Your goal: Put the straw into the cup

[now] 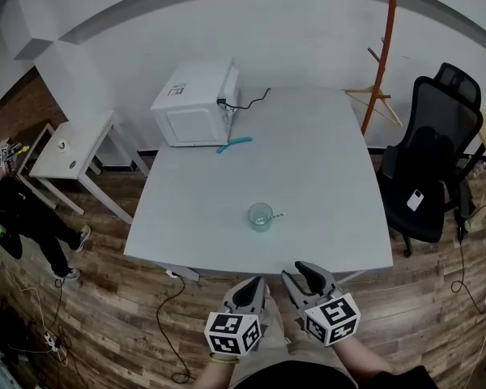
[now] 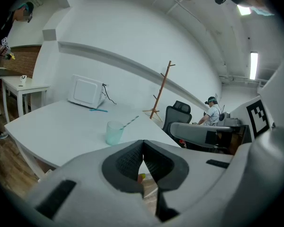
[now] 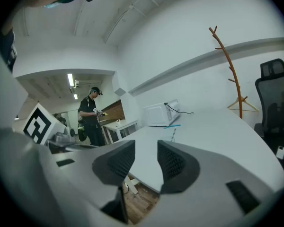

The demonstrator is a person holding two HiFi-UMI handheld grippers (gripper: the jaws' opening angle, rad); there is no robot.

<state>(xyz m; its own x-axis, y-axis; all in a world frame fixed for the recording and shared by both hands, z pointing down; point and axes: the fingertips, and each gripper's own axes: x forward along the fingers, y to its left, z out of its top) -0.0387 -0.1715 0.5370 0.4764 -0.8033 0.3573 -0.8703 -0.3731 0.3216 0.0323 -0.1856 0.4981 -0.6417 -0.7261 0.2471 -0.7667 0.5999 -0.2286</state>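
A pale green translucent cup (image 1: 260, 216) stands near the front edge of the white table (image 1: 324, 177). A striped straw (image 1: 275, 215) sits in it, leaning out to the right. Both grippers hang below the table's front edge, clear of the cup. My left gripper (image 1: 255, 285) has its jaws closed together with nothing between them; in its own view the cup (image 2: 114, 132) and straw (image 2: 130, 122) lie ahead, above the left gripper (image 2: 143, 148). My right gripper (image 1: 303, 271) stands open and empty; in its view the right gripper (image 3: 146, 157) frames the table edge, with the straw (image 3: 173, 135) just above the right jaw.
A white microwave (image 1: 196, 104) sits at the table's back left with a blue object (image 1: 234, 144) lying before it. A black office chair (image 1: 433, 160) and an orange coat stand (image 1: 382, 55) are on the right. A small white side table (image 1: 69, 148) and a person (image 1: 12, 205) are on the left.
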